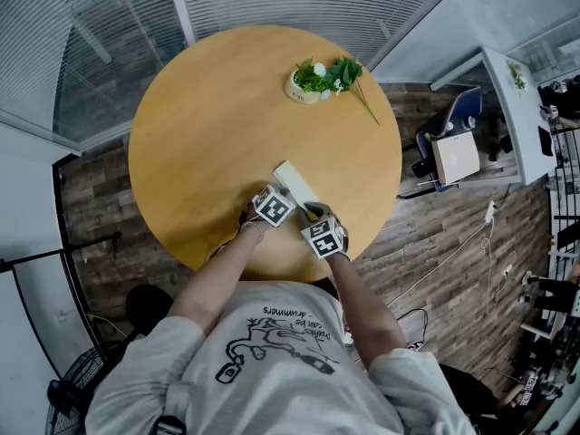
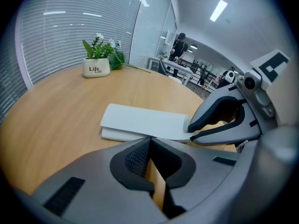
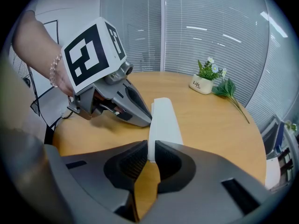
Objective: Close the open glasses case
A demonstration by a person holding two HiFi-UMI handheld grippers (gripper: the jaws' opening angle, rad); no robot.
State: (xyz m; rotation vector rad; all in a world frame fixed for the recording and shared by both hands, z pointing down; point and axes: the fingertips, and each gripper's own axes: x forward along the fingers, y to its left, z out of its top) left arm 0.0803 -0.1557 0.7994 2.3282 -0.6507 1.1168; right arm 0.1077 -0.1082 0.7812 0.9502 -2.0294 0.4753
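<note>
Right gripper [image 3: 150,147]: jaws nipped on the near end of the white glasses case [image 3: 164,120], its long axis running straight ahead | left gripper [image 2: 150,141]: jaws together, empty, tips just beside the case's long side, case crosswise ahead | lid looks almost down; right seems better placed.

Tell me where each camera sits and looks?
Head view: on the person's head, looking steeply down at the table; shows arms, the left hand-held gripper and right hand-held gripper.
Left gripper view: on the left hand-held gripper, looking along its shut jaws at the glasses case.
Right gripper view: on the right hand-held gripper, facing the flower pot; a wrist shows.
Both gripper views share the glasses case and flower pot.
</note>
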